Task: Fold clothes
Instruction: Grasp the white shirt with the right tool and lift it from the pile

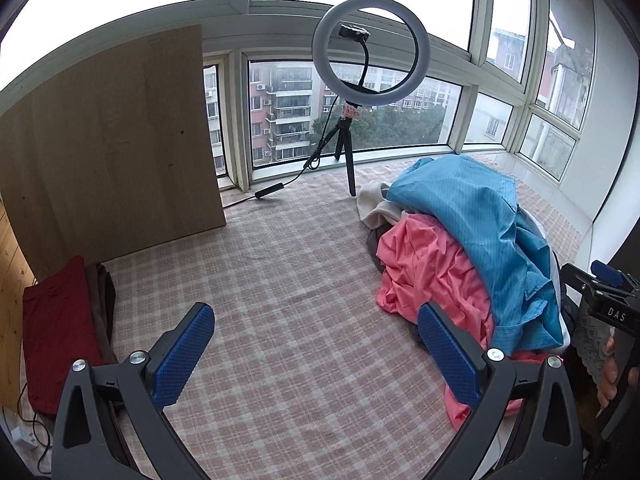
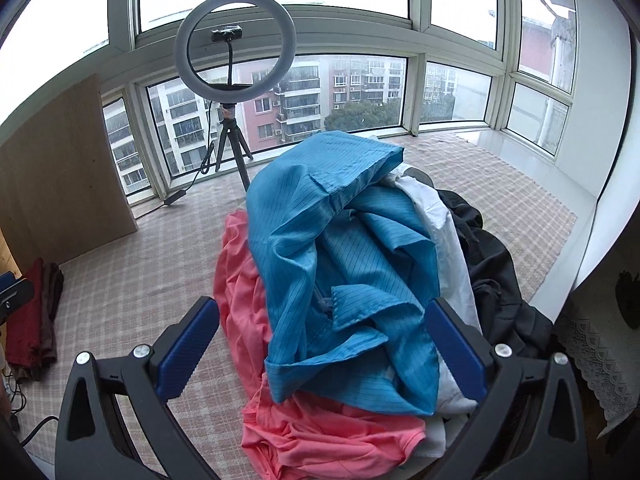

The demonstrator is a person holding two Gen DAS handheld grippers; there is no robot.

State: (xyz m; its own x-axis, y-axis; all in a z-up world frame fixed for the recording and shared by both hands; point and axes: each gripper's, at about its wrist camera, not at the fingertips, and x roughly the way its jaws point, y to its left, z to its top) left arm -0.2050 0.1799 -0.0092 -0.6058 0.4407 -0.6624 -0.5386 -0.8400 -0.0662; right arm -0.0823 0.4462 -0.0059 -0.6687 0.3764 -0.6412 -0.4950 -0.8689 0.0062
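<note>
right claw (image 2: 322, 344) spread wide over blue shirt (image 2: 340, 240) at 12 o'clock, ready to pick; left claw (image 1: 316, 354) released, empty.

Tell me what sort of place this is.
Probably an upper-floor home's glazed bay-window nook, used as a folding spot: wraparound windows facing apartment blocks, a checked mat with a heap of clothes, and a ring light on a tripod.

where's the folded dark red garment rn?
The dark red garment lies at the far left in both views, on the checked cloth, beside a brown garment, below the wooden board.
</note>
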